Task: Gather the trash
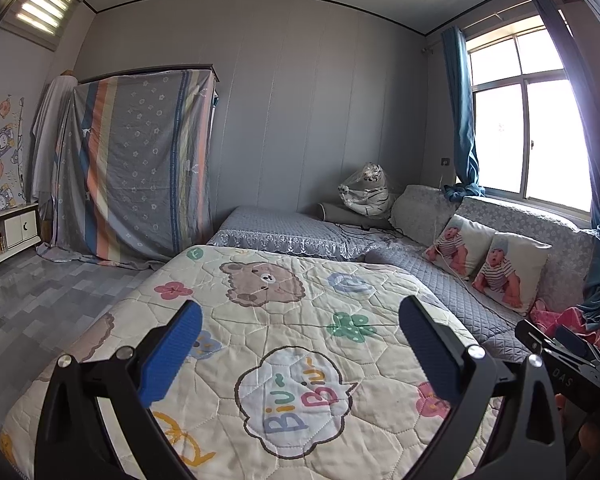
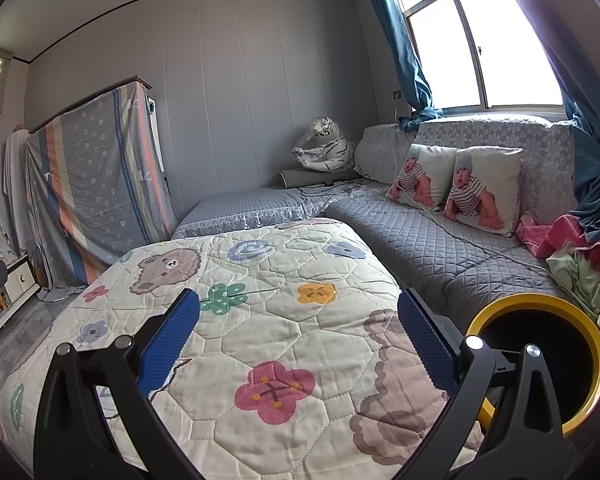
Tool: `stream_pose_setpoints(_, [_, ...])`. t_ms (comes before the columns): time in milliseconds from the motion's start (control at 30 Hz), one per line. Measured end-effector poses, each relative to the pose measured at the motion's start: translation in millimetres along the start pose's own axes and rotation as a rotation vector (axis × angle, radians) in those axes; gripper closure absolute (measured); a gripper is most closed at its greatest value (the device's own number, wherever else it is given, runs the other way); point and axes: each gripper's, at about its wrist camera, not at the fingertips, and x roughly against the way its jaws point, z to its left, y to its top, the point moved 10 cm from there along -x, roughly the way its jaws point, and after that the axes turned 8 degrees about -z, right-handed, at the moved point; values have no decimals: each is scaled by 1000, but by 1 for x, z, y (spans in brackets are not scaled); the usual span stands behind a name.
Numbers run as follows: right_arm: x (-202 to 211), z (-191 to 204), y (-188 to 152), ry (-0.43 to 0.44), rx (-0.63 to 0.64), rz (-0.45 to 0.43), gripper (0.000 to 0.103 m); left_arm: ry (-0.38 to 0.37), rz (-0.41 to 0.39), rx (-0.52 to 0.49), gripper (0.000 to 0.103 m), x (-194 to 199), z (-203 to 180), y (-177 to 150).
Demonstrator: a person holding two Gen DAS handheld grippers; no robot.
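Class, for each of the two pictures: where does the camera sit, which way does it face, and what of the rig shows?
Left wrist: on the left gripper, open, facing across the cartoon quilt toward the covered wardrobe; the right gripper shows at the edge.
Right wrist: on the right gripper, open, facing across the quilt; yellow-rimmed bin beside it.
Shared: quilt, baby cushions, window.

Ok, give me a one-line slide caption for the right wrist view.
Open right gripper over a cartoon quilt, empty-jawed, a yellow-rimmed bin at its right beside the grey sofa.
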Motion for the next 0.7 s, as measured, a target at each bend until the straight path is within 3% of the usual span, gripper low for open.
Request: stream_pose_setpoints(700, [-1, 0, -3, -3, -8, 15, 8, -9, 11, -2, 8, -2, 0, -5])
